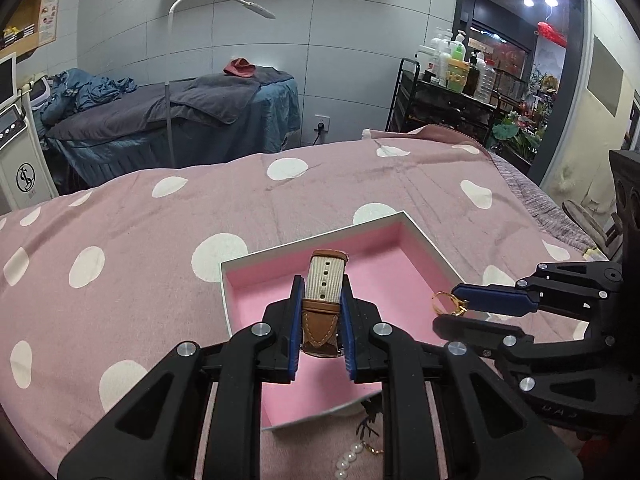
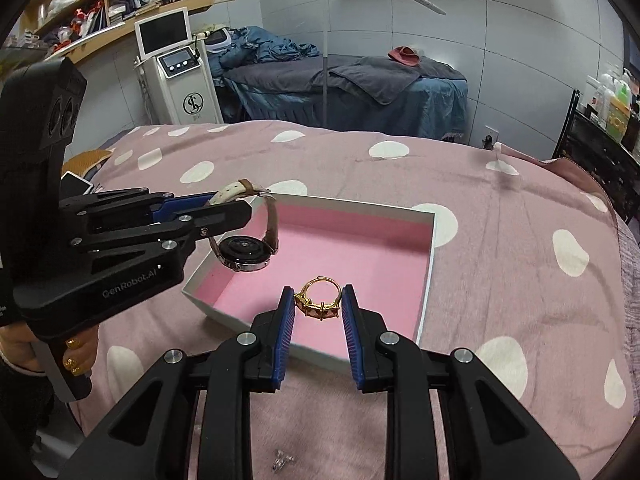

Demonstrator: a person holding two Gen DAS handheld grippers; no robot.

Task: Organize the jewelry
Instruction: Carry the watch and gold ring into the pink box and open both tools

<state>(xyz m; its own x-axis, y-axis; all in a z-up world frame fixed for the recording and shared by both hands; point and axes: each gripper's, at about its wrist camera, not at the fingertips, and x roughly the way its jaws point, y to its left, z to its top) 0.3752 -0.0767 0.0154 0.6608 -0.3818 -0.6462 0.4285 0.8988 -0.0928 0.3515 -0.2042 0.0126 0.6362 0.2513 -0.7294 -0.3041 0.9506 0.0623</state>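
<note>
- Left gripper [image 1: 322, 300] is clamped on the watch [image 2: 245, 254] by its strap, over the left part of the box [image 1: 312, 238]. In the right wrist view the round case hangs below the fingers, just above the pink floor.
- To do it well: bring the watch down until the case sits on the liner before letting go, so it can't swing or tip out over the low wall.
- Watch: beige woven strap with punched holes, tan stitched leather tips, dark round case with a metal rim. The strap is floppy, so the case will probably dangle.
- Box: shallow, white card walls, pink foam-like liner, square corners; nothing lies in it yet.
- Right gripper [image 2: 318, 302] pinches the ring [image 2: 318, 298] over the box's near right edge; jaws narrow, the band caught between the blue ribbed pads.
- Ring: thin gold band with amber stones in a row. Small and slick, so release low over the liner, well apart from the watch.
- Bedspread [image 1: 132, 216]: pink with white dots, soft and creased; the box may rock if pressed.
- Pearl strand [image 1: 350, 460] and a small clear item [image 2: 282, 460], too small to identify, lie on the cloth outside the box, near edge.
</note>
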